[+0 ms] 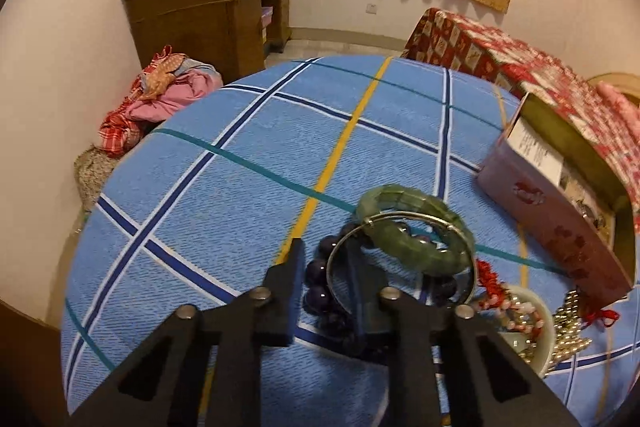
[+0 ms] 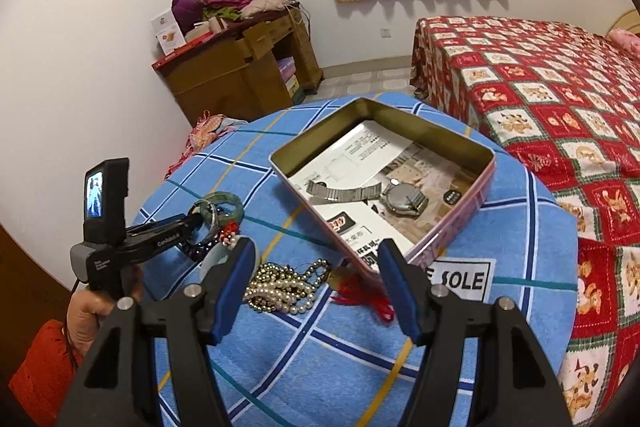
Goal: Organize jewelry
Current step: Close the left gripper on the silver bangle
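We judge the sorting barely begun: the open tin box (image 2: 472, 163), lined with printed paper, holds only a metal wristwatch (image 2: 402, 201), while nearly all the jewelry lies outside it on the blue plaid tablecloth (image 2: 520, 227). Our left gripper (image 1: 326, 267) reaches into the pile of bangles; one finger passes through the thin silver bangle (image 1: 400, 255) beside the green jade bracelet (image 1: 412, 231), with the dark purple bead bracelet (image 1: 320, 291) beneath, and its jaws stand fairly narrow, though we cannot tell whether they actually pinch anything. Our right gripper (image 2: 316, 283) hovers wide apart and empty above the heap of pearl and gold-bead necklaces (image 2: 284, 283), just beside the tin's near corner. A small white dish (image 1: 536, 331) with pink beads and a red tasselled charm (image 2: 360, 295) also wait. So the bangles, bead strands, necklaces and charm remain to go in.
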A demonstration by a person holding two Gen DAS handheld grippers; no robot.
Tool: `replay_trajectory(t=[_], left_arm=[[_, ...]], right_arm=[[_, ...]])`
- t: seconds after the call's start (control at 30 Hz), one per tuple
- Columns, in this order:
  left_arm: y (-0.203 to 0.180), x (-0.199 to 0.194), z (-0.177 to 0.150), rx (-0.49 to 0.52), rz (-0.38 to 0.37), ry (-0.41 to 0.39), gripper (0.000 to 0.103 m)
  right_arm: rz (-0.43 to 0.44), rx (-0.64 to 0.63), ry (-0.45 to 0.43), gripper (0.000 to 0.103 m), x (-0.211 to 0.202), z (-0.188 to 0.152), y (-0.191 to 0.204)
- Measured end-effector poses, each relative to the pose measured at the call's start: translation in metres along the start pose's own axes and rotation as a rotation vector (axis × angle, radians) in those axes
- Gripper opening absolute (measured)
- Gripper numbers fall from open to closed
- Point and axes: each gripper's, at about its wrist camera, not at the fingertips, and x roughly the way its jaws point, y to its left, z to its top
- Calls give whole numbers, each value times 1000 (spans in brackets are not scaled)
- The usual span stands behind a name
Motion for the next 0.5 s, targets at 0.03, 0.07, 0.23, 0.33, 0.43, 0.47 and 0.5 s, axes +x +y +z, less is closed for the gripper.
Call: replay_trajectory(t=[0.03,0.07,0.23,0.33,0.43,0.47,0.5], left_arm=[[0,-1,0,-4,-5,-4,18],[1,-3,0,-8,-11,-8,16],[7,-17,-2,-47,-77,-58,6],[8,-25,-5,-49,-98,-77,6],[8,-31,-7,-57,-104,-92,6],[9,-35,-8,-60,-101,-102,6],[9,-38,-8,-61,-102,-110,6]], right_arm=[[0,2,2,67,0,-1,0],[0,4,3,67,1,-1,-1],[5,13,6,67,2,-4,-1],[17,2,10,67,4,-4,4],[20,-12,17,67,8,-5,10],[23,-12,18,67,8,-6,11],[22,-14,17,67,8,-6,12]])
